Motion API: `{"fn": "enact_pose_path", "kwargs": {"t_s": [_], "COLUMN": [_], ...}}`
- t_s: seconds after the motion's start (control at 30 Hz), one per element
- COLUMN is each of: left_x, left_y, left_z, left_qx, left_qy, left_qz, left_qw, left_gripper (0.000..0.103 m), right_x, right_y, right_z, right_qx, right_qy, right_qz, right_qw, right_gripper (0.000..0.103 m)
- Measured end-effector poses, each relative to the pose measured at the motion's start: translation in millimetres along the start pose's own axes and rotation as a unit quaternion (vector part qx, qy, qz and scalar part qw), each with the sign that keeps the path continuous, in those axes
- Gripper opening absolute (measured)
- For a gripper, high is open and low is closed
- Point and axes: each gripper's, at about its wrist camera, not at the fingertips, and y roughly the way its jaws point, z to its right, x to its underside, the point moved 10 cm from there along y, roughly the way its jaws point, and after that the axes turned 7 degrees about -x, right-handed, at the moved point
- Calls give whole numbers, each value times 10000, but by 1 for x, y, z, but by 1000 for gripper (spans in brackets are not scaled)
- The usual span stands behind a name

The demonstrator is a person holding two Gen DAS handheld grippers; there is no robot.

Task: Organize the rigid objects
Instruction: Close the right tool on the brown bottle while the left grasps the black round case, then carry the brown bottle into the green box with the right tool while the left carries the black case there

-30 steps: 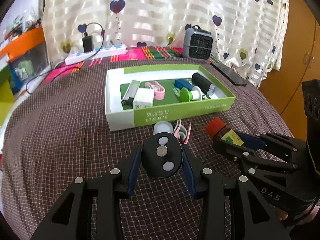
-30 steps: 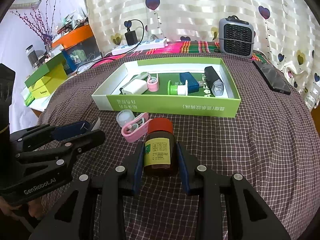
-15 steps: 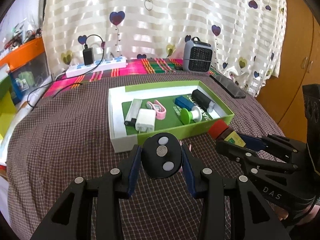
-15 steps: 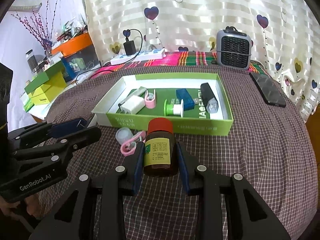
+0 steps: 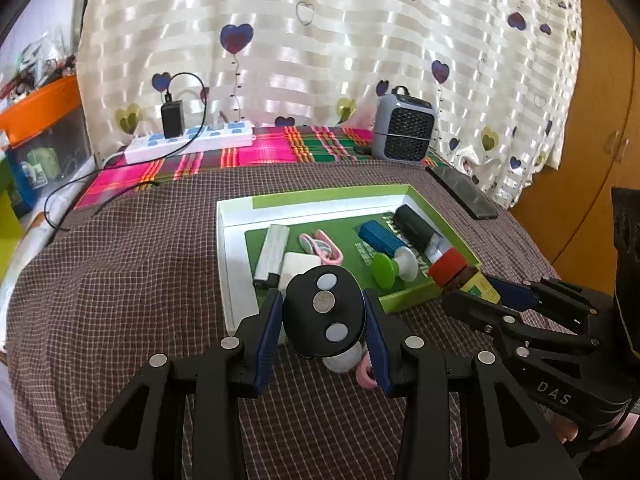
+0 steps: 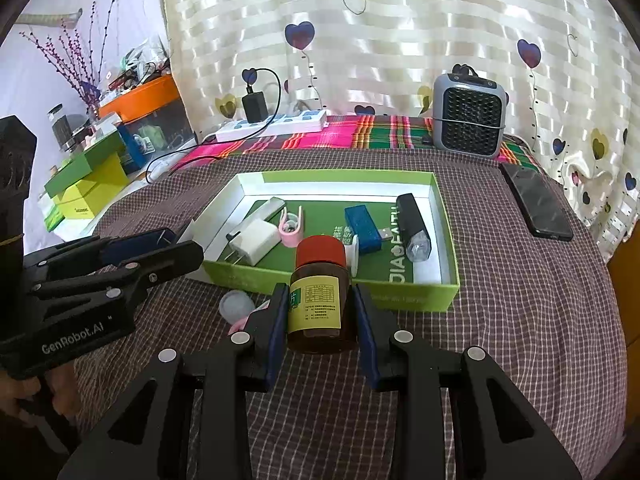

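My left gripper (image 5: 323, 304) is shut on a black oval piece (image 5: 325, 322) with three round studs, held above the checked cloth at the near wall of the green box (image 5: 320, 200). My right gripper (image 6: 318, 296) is shut on a brown bottle (image 6: 320, 308) with a red cap and a yellow label, held just before the box's front wall (image 6: 400, 300). Inside the box lie a silver stick (image 5: 272, 254), a white charger (image 6: 254, 242), a pink clip (image 5: 322, 246), a blue USB drive (image 6: 362, 228), a black cylinder (image 6: 414, 226) and a green spool (image 5: 386, 270).
A translucent cap (image 6: 237, 307) and a pink clip (image 6: 240, 324) lie on the cloth before the box. A black phone (image 6: 536, 206) lies at the right, and a grey heater (image 6: 468, 122) and a power strip (image 6: 276, 126) at the back. Stacked boxes (image 6: 86, 184) stand left.
Both grippers have risen and moved toward the green box, each keeping its grip. The cap and pink clip on the cloth now lie under the left gripper's fingers.
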Motion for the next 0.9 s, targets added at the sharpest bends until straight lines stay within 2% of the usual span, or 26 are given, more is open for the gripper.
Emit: {"fn": "enact_pose_path", "kwargs": {"t_s": [0.47, 0.9], "left_x": [-25, -23], "left_y": [30, 58], "left_z": [-17, -16], "left_qx": [-14, 2], "left_qy": [-124, -158], "left_qz": [-84, -340], "left_qw": [9999, 9993], "left_gripper": [39, 39], "right_x": [-17, -26], "right_y": [22, 39], "right_z": [26, 59], "right_qx": [16, 188], "right_qy": [62, 139], "right_qz": [-218, -418], "right_qw": [9997, 9989], "right_gripper": [33, 33]}}
